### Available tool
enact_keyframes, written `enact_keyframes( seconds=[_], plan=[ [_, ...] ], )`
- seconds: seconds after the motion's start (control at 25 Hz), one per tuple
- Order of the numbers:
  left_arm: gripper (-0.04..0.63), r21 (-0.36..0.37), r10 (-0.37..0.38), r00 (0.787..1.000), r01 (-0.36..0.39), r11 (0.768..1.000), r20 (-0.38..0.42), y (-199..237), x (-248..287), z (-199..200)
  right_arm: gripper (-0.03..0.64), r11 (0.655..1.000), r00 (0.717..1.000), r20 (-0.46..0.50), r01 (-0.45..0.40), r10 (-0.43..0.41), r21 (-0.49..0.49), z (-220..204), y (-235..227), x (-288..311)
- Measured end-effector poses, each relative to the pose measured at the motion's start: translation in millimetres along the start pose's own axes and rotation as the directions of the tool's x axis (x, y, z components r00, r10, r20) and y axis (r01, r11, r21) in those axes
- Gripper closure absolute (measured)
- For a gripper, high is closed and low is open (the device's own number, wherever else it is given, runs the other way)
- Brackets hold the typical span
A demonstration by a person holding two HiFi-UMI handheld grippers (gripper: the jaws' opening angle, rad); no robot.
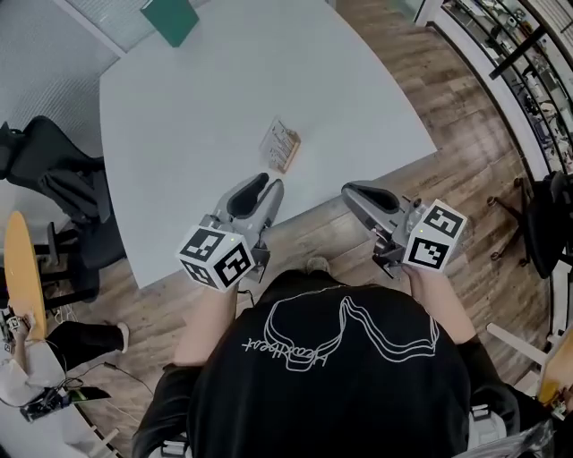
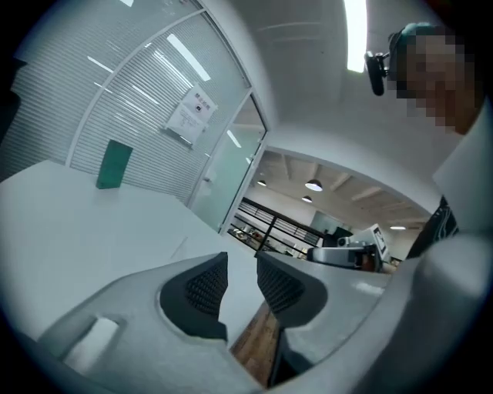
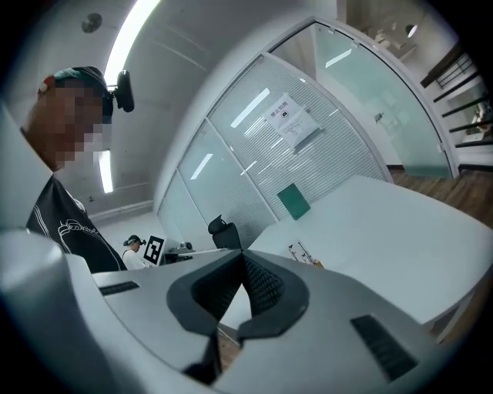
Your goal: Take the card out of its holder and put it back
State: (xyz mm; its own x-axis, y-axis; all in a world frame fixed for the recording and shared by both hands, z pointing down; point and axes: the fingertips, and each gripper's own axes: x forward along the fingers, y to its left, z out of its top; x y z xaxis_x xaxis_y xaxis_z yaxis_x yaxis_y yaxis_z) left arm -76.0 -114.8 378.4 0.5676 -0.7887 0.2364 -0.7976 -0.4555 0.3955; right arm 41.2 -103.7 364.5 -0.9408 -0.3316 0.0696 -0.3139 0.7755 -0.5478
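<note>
1. Left gripper [image 1: 269, 182]: lower centre-left of the head view, over the near edge of the table. Its marker cube [image 1: 218, 258] sits at the wrist end. In the left gripper view [image 2: 241, 260] the two ribbed pads stand apart with a clear gap. Only table top and floor show through the gap, so the gripper holds nothing.
2. Right gripper [image 1: 351, 190]: lower centre-right of the head view, over the floor just off the table's edge. Its marker cube [image 1: 434, 235] is below and to the right. In the right gripper view [image 3: 243, 258] the pads meet at their tips, closed with nothing caught between them.
3. Card holder [image 1: 281, 145]: a small, flat, clear piece with a brownish edge, lying on the table at the centre of the head view. It is just above the left gripper's tips and apart from both grippers. It also shows in the right gripper view [image 3: 304, 252], right of centre. Whether the card sits inside cannot be told at this size.
4. Table [image 1: 179, 107]: a white top with rounded corners, filling the upper middle of the head view.
5. Green panel [image 1: 170, 18]: at the table's far edge, top left of the head view; also seen in the left gripper view [image 2: 114, 165] and the right gripper view [image 3: 293, 202].
6. Office chair [image 1: 63, 179]: black, at the left edge of the head view, beside the table.
7. Floor [image 1: 466, 170]: wood planks, right and lower parts of the head view.
8. Paper notice [image 3: 289, 119]: fixed to the glass wall with blinds, upper centre of the right gripper view.
</note>
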Motion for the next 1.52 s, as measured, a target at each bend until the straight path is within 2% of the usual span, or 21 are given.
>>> enact_keyframes(
  seconds=[0.24,0.48,0.84,1.16,1.52],
  plan=[
    [0.560,0.081,-0.198,0.980,0.197,0.977,0.000,-74,-12,16,0.607,0.996,0.999,-0.008,-0.038,0.037,-0.084,6,33,-4],
    [0.581,0.143,-0.294,0.956,0.292,0.946,-0.009,-112,-49,27,0.607,0.989,0.998,0.023,-0.051,0.055,-0.141,10,84,-9],
    [0.581,0.194,-0.344,0.938,0.343,0.919,-0.026,-132,-101,28,0.609,0.985,0.995,0.075,-0.047,0.061,-0.167,1,149,-13],
    [0.581,0.208,-0.321,0.947,0.318,0.925,-0.017,-123,-129,19,0.609,0.985,0.996,0.074,-0.036,0.049,-0.167,-15,177,-4],
    [0.581,0.197,-0.333,0.943,0.326,0.924,-0.001,-124,-137,16,0.608,0.985,0.997,0.075,-0.023,0.036,-0.170,-23,183,-4]
  ],
)
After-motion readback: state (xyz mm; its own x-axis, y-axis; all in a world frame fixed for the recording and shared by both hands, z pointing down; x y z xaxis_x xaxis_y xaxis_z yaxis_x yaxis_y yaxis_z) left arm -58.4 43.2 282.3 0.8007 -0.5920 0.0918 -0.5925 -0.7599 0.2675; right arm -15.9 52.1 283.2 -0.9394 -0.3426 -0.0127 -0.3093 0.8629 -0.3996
